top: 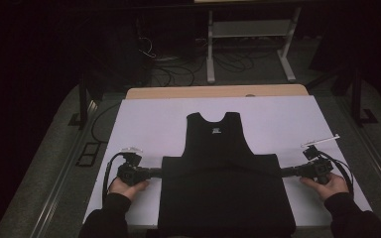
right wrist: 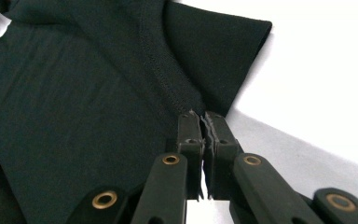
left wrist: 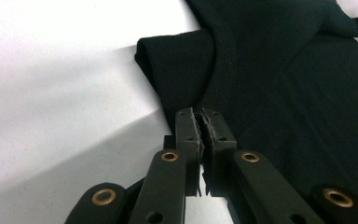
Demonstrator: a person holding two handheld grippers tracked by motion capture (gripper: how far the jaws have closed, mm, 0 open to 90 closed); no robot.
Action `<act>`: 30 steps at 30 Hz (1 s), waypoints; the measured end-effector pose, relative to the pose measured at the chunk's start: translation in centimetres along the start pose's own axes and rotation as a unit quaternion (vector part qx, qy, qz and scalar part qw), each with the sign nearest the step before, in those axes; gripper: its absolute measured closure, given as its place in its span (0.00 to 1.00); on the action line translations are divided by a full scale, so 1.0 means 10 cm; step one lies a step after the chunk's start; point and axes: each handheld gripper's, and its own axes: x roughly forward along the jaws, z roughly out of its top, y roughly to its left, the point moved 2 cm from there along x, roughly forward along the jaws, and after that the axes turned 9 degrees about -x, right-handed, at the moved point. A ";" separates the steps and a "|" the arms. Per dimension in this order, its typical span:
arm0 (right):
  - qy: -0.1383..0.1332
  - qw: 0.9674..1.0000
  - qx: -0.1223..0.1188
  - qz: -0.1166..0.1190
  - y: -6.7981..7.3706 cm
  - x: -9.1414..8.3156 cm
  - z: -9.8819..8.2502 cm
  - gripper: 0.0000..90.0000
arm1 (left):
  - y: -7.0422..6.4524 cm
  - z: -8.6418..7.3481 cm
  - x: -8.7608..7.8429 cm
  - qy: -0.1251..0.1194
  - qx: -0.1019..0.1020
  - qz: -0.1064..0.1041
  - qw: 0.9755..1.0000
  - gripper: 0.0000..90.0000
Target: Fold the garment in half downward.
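— So where did things stand on the left?

— Left gripper (top: 158,172) was clenched at the shirt's (top: 223,198) left edge, low on the white sheet (top: 149,119). In its own view the jaws were pressed together just below the sleeve (left wrist: 177,60), by the seam (left wrist: 223,70), apparently pinching a thin bit of cloth.

— And the shirt itself?

— Black, flat in the middle of the sheet, neck pointing away from the person, near end at the table's front edge.

— The right side?

— Much the same. Right gripper (top: 281,172) was shut at the right edge, level with the left one. Both hands were at rest.

— How should the fold have been handled, then?

— I judged the grips needed checking first. With bites that shallow, cloth could slip out on the lift. Both hands ought to have risen together, at the same height, keeping the cloth taut between them so no slack bunched in the middle.

— Anything to avoid?

— Dragging the cloth across the sheet; it could have pulled the sheet along. Lifting clear, carrying over and laying down square seemed safer
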 end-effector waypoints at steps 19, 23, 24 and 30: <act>-0.023 0.998 -0.038 -0.048 0.06 -0.01 0.00 0.42 | -0.05 0.05 -0.04 -0.028 0.014 -0.003 0.999 0.44; -0.037 0.997 -0.035 -0.054 0.04 -0.03 0.01 0.29 | -0.06 0.08 -0.09 -0.044 0.015 -0.025 0.999 0.34; -0.042 0.997 -0.036 -0.054 0.04 -0.04 0.01 0.26 | -0.07 0.09 -0.10 -0.048 0.018 -0.027 0.998 0.31; -0.065 0.995 -0.045 -0.054 0.04 -0.07 0.05 0.05 | -0.12 0.14 -0.11 -0.054 0.025 -0.040 0.997 0.10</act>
